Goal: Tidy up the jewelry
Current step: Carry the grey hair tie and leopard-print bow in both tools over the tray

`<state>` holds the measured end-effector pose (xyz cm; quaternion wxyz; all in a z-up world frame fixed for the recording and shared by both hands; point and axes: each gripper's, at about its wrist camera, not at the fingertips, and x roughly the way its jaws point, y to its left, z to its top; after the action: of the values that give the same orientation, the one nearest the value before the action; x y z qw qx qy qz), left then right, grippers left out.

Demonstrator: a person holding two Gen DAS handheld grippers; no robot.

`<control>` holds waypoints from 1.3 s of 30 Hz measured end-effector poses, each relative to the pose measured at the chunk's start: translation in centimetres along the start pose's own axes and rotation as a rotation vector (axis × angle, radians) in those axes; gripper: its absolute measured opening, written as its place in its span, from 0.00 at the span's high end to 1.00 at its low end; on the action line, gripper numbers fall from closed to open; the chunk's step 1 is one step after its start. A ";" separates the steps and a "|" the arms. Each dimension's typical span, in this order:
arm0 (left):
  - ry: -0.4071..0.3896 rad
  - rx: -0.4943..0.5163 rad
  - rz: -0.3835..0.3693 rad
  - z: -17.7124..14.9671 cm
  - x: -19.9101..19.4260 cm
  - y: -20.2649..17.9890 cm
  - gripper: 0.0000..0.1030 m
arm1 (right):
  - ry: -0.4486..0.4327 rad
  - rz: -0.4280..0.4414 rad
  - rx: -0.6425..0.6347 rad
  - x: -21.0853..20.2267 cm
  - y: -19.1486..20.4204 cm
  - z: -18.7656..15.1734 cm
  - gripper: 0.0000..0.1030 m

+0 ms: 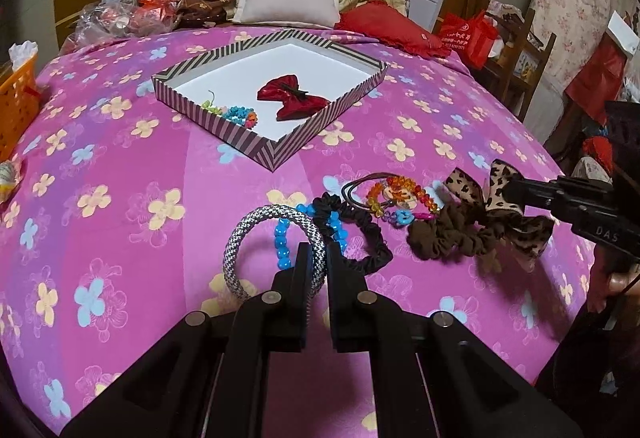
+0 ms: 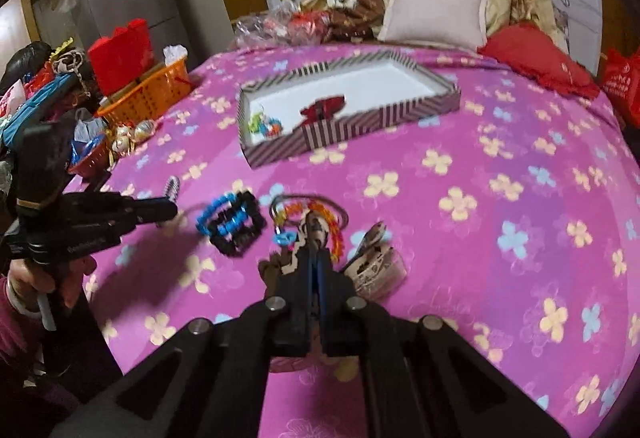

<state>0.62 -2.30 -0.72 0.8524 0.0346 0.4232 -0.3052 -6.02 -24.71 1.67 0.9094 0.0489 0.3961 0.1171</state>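
The fingers of the left gripper (image 1: 318, 258) are together and clamped on the silver woven bangle (image 1: 272, 250), at its rim on the side nearest to them; the ring stands up from the pink flowered bedcover (image 1: 120, 197). It looks stiff and light, so I judge a pinch on the rim is enough. The right gripper (image 2: 314, 238) has its fingers pressed together on the leopard bow (image 1: 504, 213), taken near the middle knot; this one is soft ribbon and will flop, so the knot seems the best place. Just beyond the left fingers lie one blue bead bracelet (image 1: 286, 240), one black scrunchie (image 1: 360, 234), one brown scrunchie (image 1: 452, 234) and one orange bead bracelet (image 1: 396, 193), close together and partly overlapping; the beads may be slippery. Farther away is one striped tray (image 1: 256, 153), and inside it one red bow (image 1: 294, 97) and one small heap of coloured beads (image 1: 234, 113), which I cannot count.
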 end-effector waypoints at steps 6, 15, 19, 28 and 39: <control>-0.003 -0.003 0.004 0.1 -0.3 0.0 0.99 | -0.054 0.031 0.024 -1.8 0.0 1.0 0.98; -0.022 -0.009 0.004 0.9 -0.8 -0.4 0.99 | -0.143 0.039 0.017 -4.8 0.0 3.9 0.98; -0.027 -0.009 0.026 1.6 -0.9 -0.4 0.99 | -0.157 0.031 0.006 -4.7 0.0 4.8 0.98; -0.047 0.000 0.071 3.6 -1.1 -0.1 0.99 | -0.171 0.029 0.005 -3.4 -0.5 7.2 0.98; -0.058 -0.010 0.108 5.4 -0.7 0.6 0.99 | -0.174 0.030 0.006 -1.7 -0.6 8.8 0.98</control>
<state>4.43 -3.21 3.11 0.8798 0.0442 0.3971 -0.2574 -0.59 -25.65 8.79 0.9383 0.0678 0.3153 0.1249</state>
